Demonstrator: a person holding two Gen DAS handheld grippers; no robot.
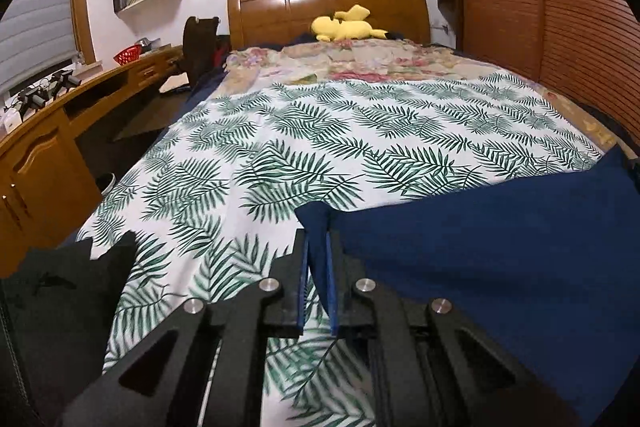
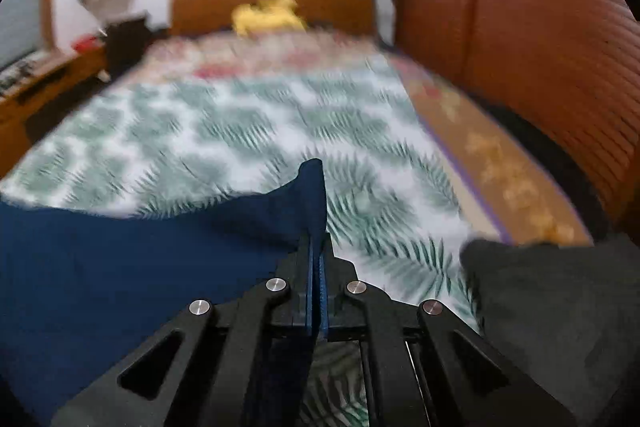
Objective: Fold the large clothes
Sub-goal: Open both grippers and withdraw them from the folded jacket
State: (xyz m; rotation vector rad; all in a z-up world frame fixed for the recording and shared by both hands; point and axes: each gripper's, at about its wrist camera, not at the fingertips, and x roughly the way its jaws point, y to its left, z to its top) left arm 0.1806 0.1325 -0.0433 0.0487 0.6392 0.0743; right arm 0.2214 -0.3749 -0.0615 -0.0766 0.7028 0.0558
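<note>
A dark navy garment (image 1: pixel 500 259) hangs stretched between my two grippers above a bed. My left gripper (image 1: pixel 319 247) is shut on its left corner, which pokes up between the blue pads; the cloth runs off to the right. In the right wrist view the same navy garment (image 2: pixel 140 267) spreads to the left, and my right gripper (image 2: pixel 317 247) is shut on its right corner, a peak of cloth standing above the fingertips. The garment's lower part is hidden below both views.
A white sheet with green leaf print (image 1: pixel 320 131) covers the bed, with a floral cover (image 1: pixel 360 63) and a yellow plush toy (image 1: pixel 346 25) by the wooden headboard (image 1: pixel 328 3). A wooden desk (image 1: pixel 60 131) runs along the left; a slatted wooden wardrobe (image 1: pixel 560 7) stands right. Black cloth (image 2: pixel 552 307) lies lower right.
</note>
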